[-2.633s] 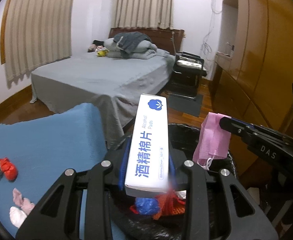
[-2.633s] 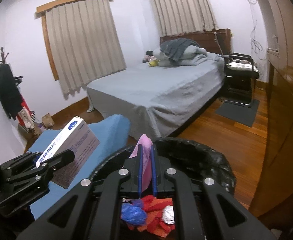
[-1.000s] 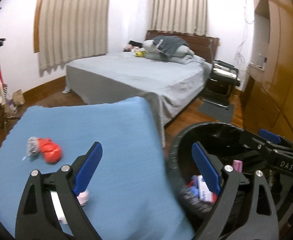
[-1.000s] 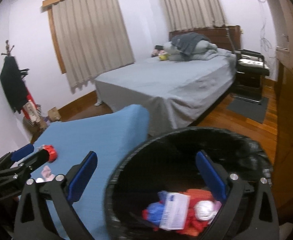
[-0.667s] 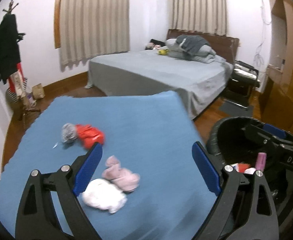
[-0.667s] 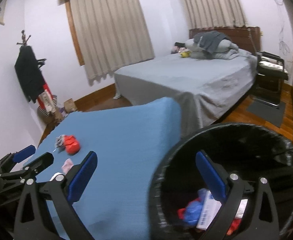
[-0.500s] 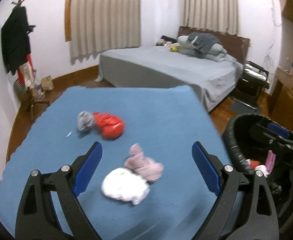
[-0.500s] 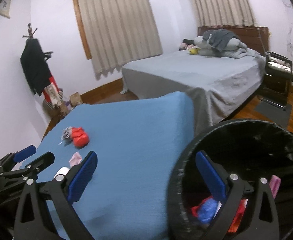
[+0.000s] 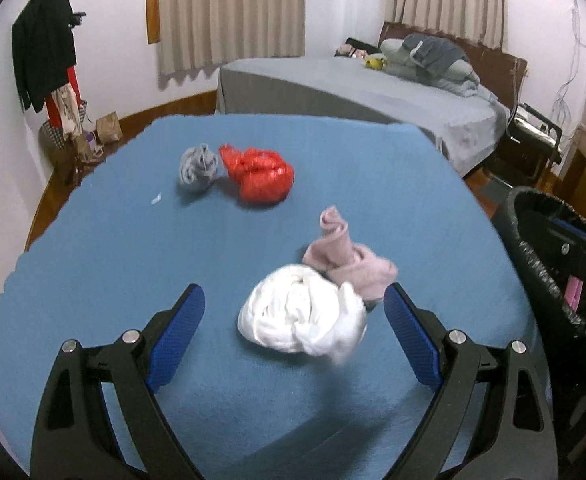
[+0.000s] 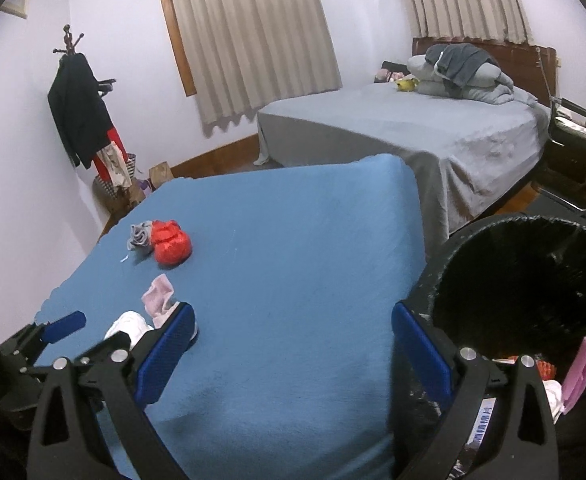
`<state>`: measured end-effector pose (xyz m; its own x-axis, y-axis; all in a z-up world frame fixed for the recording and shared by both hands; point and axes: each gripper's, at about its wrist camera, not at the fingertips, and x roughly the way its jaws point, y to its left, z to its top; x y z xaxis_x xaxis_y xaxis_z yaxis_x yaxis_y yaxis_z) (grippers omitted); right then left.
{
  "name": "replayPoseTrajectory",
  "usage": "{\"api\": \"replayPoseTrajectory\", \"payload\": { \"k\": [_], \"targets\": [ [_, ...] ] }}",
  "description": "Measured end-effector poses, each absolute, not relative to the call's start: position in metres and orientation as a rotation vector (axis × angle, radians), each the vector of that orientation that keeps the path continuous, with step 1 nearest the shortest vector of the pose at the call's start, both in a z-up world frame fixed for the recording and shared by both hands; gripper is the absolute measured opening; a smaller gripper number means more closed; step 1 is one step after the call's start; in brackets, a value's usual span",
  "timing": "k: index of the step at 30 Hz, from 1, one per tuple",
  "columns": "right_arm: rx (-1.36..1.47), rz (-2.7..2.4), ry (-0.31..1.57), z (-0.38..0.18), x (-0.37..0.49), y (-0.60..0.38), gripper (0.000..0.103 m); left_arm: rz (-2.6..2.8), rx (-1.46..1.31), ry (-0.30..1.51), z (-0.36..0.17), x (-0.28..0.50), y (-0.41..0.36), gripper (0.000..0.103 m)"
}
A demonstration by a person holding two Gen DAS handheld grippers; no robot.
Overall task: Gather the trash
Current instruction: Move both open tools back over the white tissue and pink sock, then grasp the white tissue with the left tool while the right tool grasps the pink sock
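**While both grippers gape, four scraps lie on the blue table**

With its fingers spread wide and holding nothing, the left gripper (image 9: 293,338) hangs over a white crumpled wad (image 9: 303,316) near the table's (image 9: 113,264) front. A pink wad (image 9: 345,262) touches the white wad on its far right. Farther off, a red crumpled bag (image 9: 259,176) sits just beside a grey wad (image 9: 197,168). The right gripper (image 10: 293,354) is likewise wide apart and empty, near the black-lined trash bin (image 10: 525,264) at the table's right, which holds trash.
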<state>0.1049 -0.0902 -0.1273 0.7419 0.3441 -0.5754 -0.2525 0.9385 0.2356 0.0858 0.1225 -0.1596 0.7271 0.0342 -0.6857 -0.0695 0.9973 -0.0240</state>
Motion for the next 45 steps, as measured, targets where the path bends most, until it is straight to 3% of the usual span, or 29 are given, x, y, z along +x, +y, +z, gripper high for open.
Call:
{"api": "replayPoseTrajectory", "payload": {
  "k": [10, 15, 18, 32, 45],
  "targets": [
    [0.133, 0.342, 0.679, -0.135, 0.114, -0.081, 0.097, 0.022, -0.096, 0.828, -0.183, 0.099, 0.128, 0.087],
    [0.130, 0.344, 0.688, -0.137, 0.116, -0.079, 0.097, -0.002, -0.129, 0.839, -0.186, 0.101, 0.133, 0.060],
    [0.125, 0.346, 0.693, -0.138, 0.117, -0.076, 0.097, -0.011, -0.155, 0.830, -0.184, 0.100, 0.137, 0.050],
    [0.104, 0.408, 0.707, -0.139, 0.123, -0.042, 0.097, 0.109, -0.144, 0.743, -0.153, 0.096, 0.181, 0.048],
    [0.053, 0.462, 0.755, -0.154, 0.131, 0.016, 0.096, 0.164, -0.133, 0.767, -0.164, 0.106, 0.223, 0.048]
  ]
}}
